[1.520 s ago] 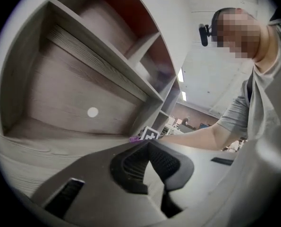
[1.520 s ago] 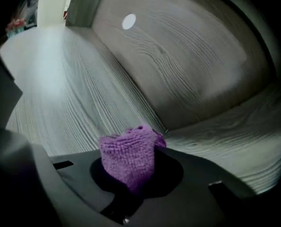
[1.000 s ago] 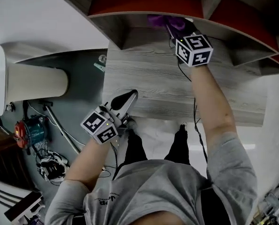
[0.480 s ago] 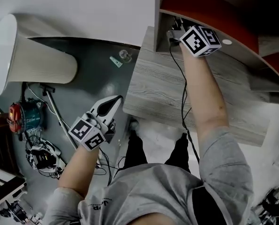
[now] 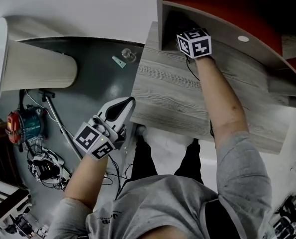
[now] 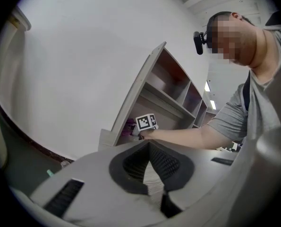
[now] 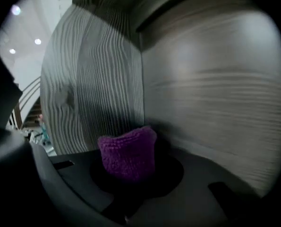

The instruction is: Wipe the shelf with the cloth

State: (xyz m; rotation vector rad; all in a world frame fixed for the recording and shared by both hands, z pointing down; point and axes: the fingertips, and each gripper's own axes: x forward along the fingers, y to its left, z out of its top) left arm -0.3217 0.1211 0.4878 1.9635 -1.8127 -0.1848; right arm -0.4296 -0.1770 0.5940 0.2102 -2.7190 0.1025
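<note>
The shelf is grey wood-grain board (image 5: pixel 177 93) with red panels (image 5: pixel 222 4) above. My right gripper (image 5: pixel 190 34) reaches into the dark left corner of the lowest compartment, its marker cube (image 5: pixel 194 42) showing. In the right gripper view it (image 7: pixel 131 171) is shut on a purple knitted cloth (image 7: pixel 129 152), close to the side wall (image 7: pixel 93 79) and back panel (image 7: pixel 216 79). My left gripper (image 5: pixel 129 102) hangs shut and empty just off the board's front left edge. From the left gripper view (image 6: pixel 149 144) the cloth (image 6: pixel 130 126) peeks out beside the right cube (image 6: pixel 146 122).
A white cylinder (image 5: pixel 33 71) lies at the left over the grey floor. A red tool (image 5: pixel 23 128) and cables (image 5: pixel 48 171) lie on the floor at lower left. A small clear item (image 5: pixel 128 55) sits by the shelf's left corner. The person's feet (image 5: pixel 143 148) stand below the board's front edge.
My right gripper has carried the cloth leftward along the compartment into its left corner, out of the head view's sight. The left gripper stays shut near the front edge.
</note>
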